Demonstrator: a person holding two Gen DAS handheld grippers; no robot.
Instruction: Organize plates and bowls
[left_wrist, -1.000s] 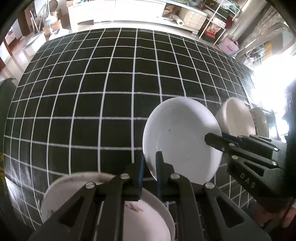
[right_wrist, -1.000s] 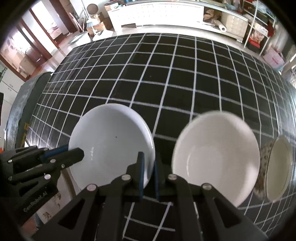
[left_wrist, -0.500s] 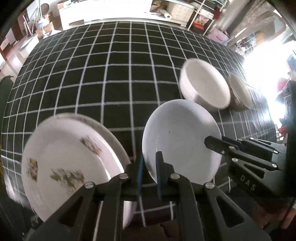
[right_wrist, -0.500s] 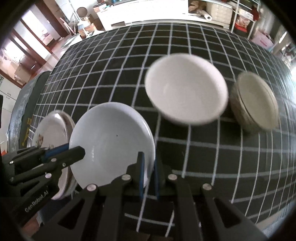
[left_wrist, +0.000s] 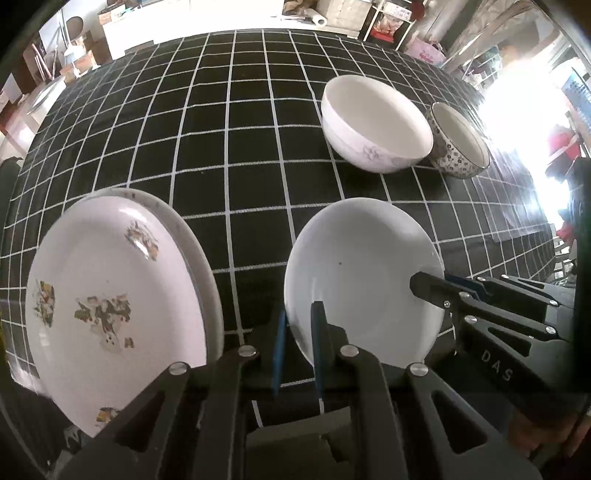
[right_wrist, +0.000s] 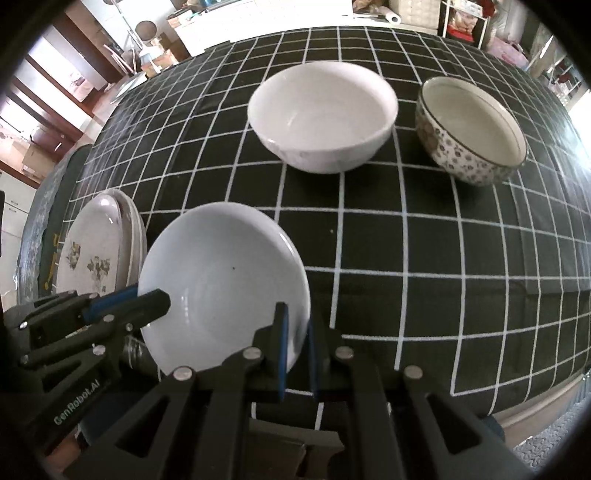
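Both tools are clamped on one plain white dish (left_wrist: 364, 280) carried above the checked tablecloth (left_wrist: 229, 155) – the left gripper (left_wrist: 297, 345) pinches its near-left rim, the right gripper (right_wrist: 295, 343) the opposite edge. By the look of it the job is midway: the flowered plates (left_wrist: 110, 295) already lie stacked, while the white bowl (right_wrist: 321, 114) and patterned bowl (right_wrist: 471, 129) stand side by side, not yet nested. How many plates are stacked is unclear – glare whitens the left view's right edge
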